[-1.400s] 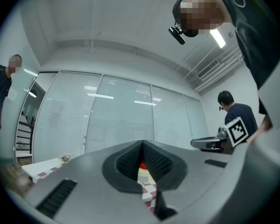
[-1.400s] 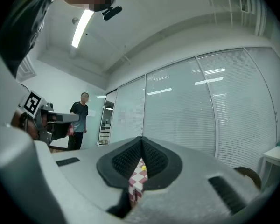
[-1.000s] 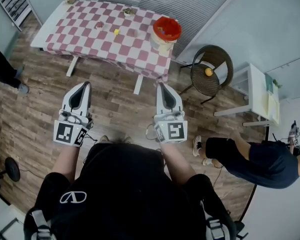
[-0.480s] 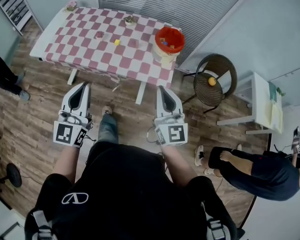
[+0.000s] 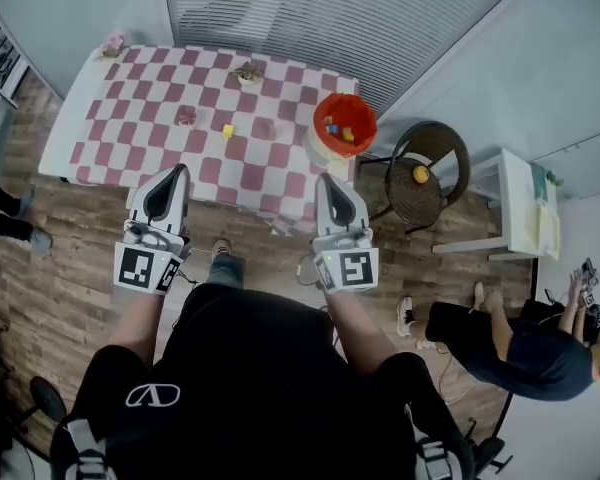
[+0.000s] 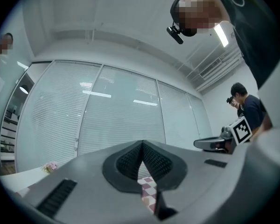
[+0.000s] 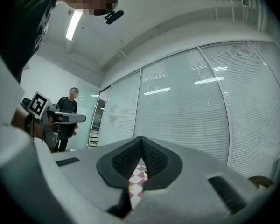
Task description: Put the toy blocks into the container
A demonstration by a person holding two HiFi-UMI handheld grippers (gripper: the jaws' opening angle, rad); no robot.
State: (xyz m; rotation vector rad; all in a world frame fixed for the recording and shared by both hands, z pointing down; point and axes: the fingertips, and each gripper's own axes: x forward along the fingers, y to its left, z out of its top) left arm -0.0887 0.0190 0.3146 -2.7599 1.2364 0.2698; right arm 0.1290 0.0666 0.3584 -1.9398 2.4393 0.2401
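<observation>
Office-like room: glass partition walls with grey slatted blinds (image 5: 320, 8), wood-plank floor (image 5: 40, 268), ceiling strip light (image 6: 220, 34), bench under red-white checkered cloth (image 5: 200, 148), round wicker chair (image 5: 442, 153), white side table (image 5: 508, 198), seated bystander in dark clothes (image 5: 520, 353).

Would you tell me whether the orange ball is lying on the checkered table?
No, the ball rests on the round chair beside the table.

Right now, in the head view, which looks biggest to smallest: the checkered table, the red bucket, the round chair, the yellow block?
1. checkered table
2. round chair
3. red bucket; it sits higher, nearer the camera, so its rank against the chair is less sure
4. yellow block, by far the smallest
</observation>
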